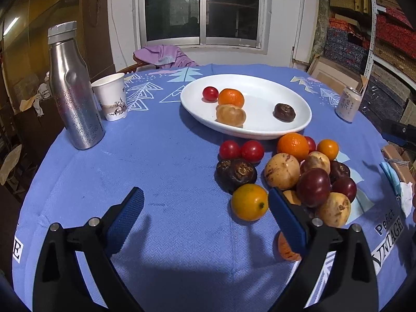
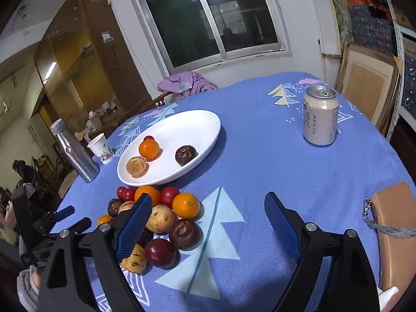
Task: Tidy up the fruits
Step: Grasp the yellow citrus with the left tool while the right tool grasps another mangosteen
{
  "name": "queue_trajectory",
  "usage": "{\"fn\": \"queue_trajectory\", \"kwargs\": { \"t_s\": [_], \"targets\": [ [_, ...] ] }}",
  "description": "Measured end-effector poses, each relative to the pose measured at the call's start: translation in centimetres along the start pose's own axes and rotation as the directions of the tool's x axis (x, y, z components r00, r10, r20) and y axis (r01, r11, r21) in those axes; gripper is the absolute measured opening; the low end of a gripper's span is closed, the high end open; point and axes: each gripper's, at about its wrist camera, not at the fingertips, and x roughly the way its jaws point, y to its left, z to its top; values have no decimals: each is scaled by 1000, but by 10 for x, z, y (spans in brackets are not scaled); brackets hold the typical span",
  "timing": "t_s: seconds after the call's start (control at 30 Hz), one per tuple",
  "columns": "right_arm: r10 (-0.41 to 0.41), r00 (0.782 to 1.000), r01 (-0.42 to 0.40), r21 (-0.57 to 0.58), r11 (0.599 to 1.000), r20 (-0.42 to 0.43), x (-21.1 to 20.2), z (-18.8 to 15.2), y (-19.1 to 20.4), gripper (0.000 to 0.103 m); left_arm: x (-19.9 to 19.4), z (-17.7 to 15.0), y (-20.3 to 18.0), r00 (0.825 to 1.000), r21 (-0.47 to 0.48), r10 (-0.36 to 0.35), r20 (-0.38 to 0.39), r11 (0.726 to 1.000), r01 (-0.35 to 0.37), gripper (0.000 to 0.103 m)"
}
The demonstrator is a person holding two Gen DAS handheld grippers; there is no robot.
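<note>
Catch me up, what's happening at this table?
A person with two handheld grippers is sorting fruit. The oval white plate on the blue tablecloth holds four pieces: a small red tomato, an orange tangerine, a peeled tangerine and a dark brown fruit. A mixed fruit pile waits in front of it. The left gripper and right gripper are both open and empty.

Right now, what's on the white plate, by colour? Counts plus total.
Red tomato: 1
Orange citrus: 1
Pale tan fruit: 1
Dark brown fruit: 1
Total on the white plate: 4
</note>
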Motion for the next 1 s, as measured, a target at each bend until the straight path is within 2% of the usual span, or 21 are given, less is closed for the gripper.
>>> {"fn": "queue_trajectory", "kwargs": {
  "t_s": [0.1, 0.33, 0.4, 0.43, 0.6, 0.87, 1.0],
  "targets": [
    [-2, 1000, 2, -13, 1000, 14, -4, -1, 4, 89, 8, -1, -7, 1000, 33, -6, -24, 999, 7, 95],
    [1, 1000, 0, -35, 999, 7, -3, -1, 10, 89, 24, -2, -28, 998, 150, 42, -43, 988, -35, 93],
    [-1, 1000, 1, -35, 999, 2, -1, -1, 10, 89, 26, -1, -31, 998, 166, 38, -45, 986, -30, 81],
    [-2, 1000, 2, -36, 999, 1, -1, -1, 10, 89, 27, -1, -32, 998, 171, 27, -48, 985, -19, 79],
    [-6, 1000, 5, -36, 999, -6, 1, -2, 9, 89, 30, -2, -45, 998, 231, -7, -66, 973, 23, 49],
    [-1, 1000, 0, -51, 999, -25, 4, -5, 13, 89, 36, -1, -39, 988, 175, -102, -116, 977, 122, 38],
    [4, 999, -8, -76, 997, -45, 9, -9, 18, 89, 33, -4, -34, 988, 156, -100, -118, 981, 118, 38]
  ]
}}
